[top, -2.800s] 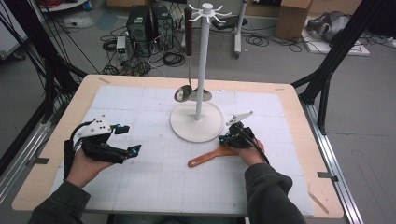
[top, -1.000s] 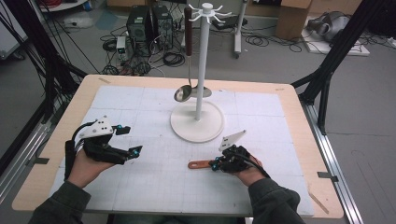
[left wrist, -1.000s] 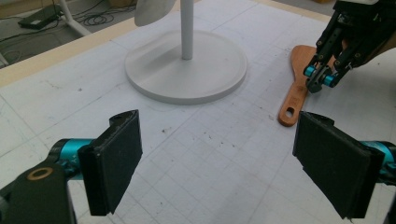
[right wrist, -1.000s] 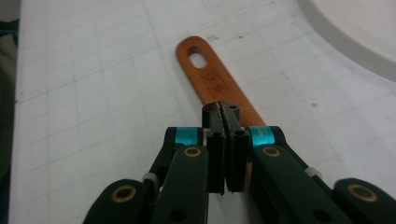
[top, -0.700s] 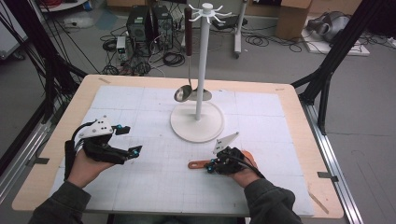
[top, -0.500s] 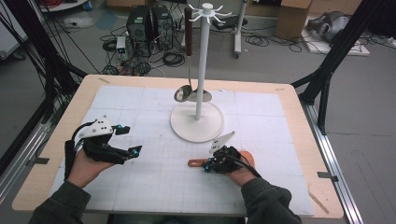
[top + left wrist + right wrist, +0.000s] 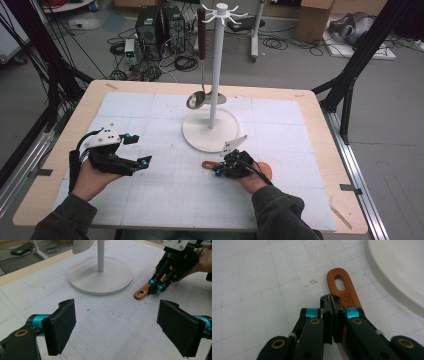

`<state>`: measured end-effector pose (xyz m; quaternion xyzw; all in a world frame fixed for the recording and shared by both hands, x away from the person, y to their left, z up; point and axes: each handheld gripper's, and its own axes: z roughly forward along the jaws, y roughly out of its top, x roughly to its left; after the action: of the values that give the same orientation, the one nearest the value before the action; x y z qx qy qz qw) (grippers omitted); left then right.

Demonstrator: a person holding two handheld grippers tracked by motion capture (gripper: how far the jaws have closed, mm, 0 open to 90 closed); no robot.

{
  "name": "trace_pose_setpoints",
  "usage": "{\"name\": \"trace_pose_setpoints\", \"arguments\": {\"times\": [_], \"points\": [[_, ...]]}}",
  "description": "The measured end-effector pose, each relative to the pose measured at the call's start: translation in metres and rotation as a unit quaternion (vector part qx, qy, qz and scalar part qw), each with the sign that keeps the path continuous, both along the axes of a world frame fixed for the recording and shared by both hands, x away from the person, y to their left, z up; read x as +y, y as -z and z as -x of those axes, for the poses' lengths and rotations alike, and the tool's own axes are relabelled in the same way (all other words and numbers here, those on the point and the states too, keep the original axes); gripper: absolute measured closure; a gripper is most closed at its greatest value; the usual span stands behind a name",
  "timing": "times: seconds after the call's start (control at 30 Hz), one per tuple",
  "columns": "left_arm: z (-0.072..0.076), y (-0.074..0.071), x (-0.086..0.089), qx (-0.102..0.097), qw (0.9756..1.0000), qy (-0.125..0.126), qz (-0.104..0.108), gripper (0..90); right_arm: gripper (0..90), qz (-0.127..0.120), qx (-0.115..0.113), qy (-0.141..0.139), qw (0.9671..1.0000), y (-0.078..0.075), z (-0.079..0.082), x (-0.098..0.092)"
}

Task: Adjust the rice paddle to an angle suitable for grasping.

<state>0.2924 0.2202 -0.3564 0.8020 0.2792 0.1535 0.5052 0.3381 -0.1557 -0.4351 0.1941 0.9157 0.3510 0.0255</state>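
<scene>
Altogether two grippers work over the table (image 7: 320, 125), with one stand, one ladle and one orange-brown utensil to count.

Furthest left, the left gripper (image 7: 134, 150) sits in the person's left hand (image 7: 90, 177), held low over the white gridded mat (image 7: 165, 195) with the forearm coming in from the table's near edge and the tool pointing toward the middle. Its jaws stand wide apart with nothing between them; in the left gripper view the two black pads (image 7: 62, 326) frame bare mat.

Near the middle, a single white stand (image 7: 212, 131) rises from a round base to a crown of hooks, and one metal ladle (image 7: 196, 100) hangs from a hook by its dark handle, the bowl low beside the pole.

Just in front of that base lies the utensil handle (image 7: 207, 164), flat on the mat, its slotted end pointing left. A small stamped mark sits on the handle (image 7: 345, 300) in the right gripper view, too small to read.

To the right, the right gripper (image 7: 220, 170) is held in the right hand (image 7: 255, 175), angled down and leftward over the handle. Its jaws are pressed together, tips at the handle's edge; whether they pinch it I cannot tell.
</scene>
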Motion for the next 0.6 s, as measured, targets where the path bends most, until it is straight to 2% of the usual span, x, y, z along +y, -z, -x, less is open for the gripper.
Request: {"name": "trace_pose_setpoints", "arguments": {"times": [0.4,0.5,0.6], "points": [[0.000,0.000,0.000,0.001,1.0000,0.001,0.000,16.2,89.1,-0.011,0.003,0.022,0.9997,-0.001,-0.008,-0.007],[-0.001,0.000,0.000,0.000,1.0000,0.002,-0.003,16.2,82.1,-0.030,0.002,0.021,0.9993,-0.009,-0.007,-0.011],[0.000,0.000,0.000,-0.001,1.0000,0.001,-0.003,16.2,75.4,-0.036,-0.005,0.030,0.9989,-0.016,-0.009,-0.018]]}}
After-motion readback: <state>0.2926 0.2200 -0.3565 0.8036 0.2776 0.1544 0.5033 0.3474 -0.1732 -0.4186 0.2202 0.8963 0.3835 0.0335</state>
